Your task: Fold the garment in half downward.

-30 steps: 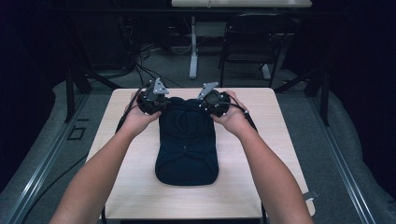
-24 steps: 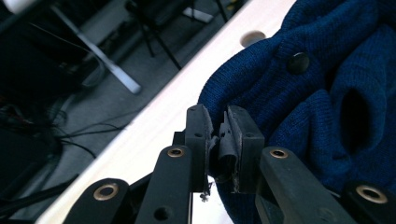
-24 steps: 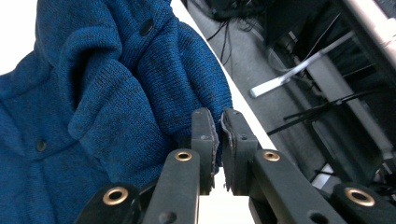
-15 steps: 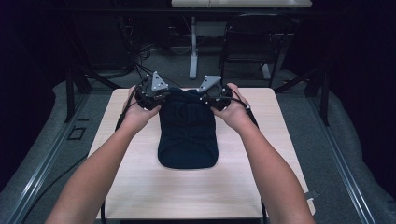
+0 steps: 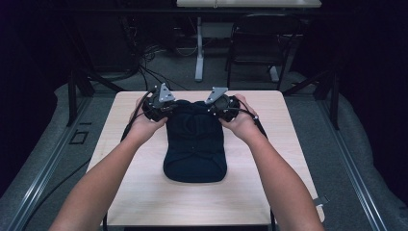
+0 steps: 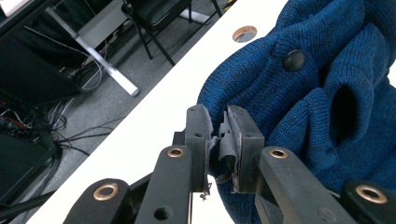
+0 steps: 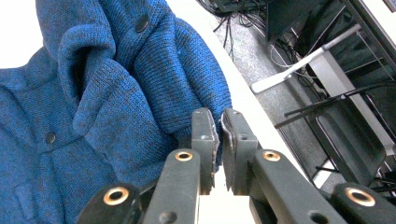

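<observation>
A: What did the panel show?

B: A blue knitted cardigan (image 5: 195, 142) lay folded on the pale counter (image 5: 144, 192), its far edge near the counter's far side. The left hand-held gripper (image 6: 215, 140) was clenched on a fold of the knit at the garment's far left corner, and the right hand-held gripper (image 7: 219, 135) was clenched on the matching fold at the far right corner. From above, the two tools sat at either side of the cardigan's far end, the left hand-held gripper (image 5: 161, 103) and the right hand-held gripper (image 5: 219, 103) close together.

A: Which details fixed the garment?

B: A dark button (image 6: 294, 59) lay on the bunched knit, and a round cable hole (image 6: 244, 33) marked the counter's edge beyond it.

A: Which step was this judged to be?

B: Probably a fold or a repositioning of the top end, with both corners gripped and the near end resting flat.

A: What would the next move call for?

B: Likely an even lift of both corners, kept level and moved together, so that the knit neither stretched nor slipped from the pads
</observation>
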Tool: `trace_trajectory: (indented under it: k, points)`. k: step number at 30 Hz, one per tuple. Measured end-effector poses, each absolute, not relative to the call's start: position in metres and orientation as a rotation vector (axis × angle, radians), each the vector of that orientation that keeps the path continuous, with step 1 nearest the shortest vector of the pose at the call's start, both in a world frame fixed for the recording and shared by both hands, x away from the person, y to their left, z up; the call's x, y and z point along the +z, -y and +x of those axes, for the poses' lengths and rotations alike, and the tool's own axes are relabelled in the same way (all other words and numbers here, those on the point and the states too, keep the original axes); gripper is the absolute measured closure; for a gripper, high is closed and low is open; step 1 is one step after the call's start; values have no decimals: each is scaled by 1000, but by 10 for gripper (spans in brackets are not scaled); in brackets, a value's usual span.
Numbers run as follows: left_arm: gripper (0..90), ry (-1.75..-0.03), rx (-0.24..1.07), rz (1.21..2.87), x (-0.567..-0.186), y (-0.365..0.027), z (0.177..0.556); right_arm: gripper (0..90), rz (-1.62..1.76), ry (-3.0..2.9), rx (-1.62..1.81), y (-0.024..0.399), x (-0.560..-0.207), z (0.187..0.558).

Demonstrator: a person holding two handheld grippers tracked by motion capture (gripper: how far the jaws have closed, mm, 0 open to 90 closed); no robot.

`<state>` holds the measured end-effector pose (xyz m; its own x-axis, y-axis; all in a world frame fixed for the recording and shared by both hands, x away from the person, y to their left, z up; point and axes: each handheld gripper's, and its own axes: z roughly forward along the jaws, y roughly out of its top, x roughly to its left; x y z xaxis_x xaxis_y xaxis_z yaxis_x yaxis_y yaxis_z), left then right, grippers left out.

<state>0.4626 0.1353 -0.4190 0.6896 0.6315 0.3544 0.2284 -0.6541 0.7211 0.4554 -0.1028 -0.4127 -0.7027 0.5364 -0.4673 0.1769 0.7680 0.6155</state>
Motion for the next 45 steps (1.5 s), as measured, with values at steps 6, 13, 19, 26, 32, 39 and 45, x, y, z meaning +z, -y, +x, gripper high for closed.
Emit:
trace_trajectory:
  k: [6,13,19,26,32,39,45]
  points:
    - [797,-666,791,2226,-413,-136,464,836,530,-2307,714,103,-409,457]
    - [799,-612,859,2175,-408,-137,443,834,491,-2228,800,107,-398,438]
    - [798,-565,814,2225,-429,-135,425,834,435,-2295,749,112,-423,421]
    - [798,-540,752,2265,-443,-135,411,834,426,-2343,760,117,-436,405]
    - [798,-518,730,2283,-449,-137,403,834,410,-2366,768,118,-445,392]
    - [798,-497,725,2309,-451,-138,395,835,387,-2377,756,117,-445,386]
    - [798,-525,728,2292,-449,-139,400,835,413,-2362,762,114,-445,391]
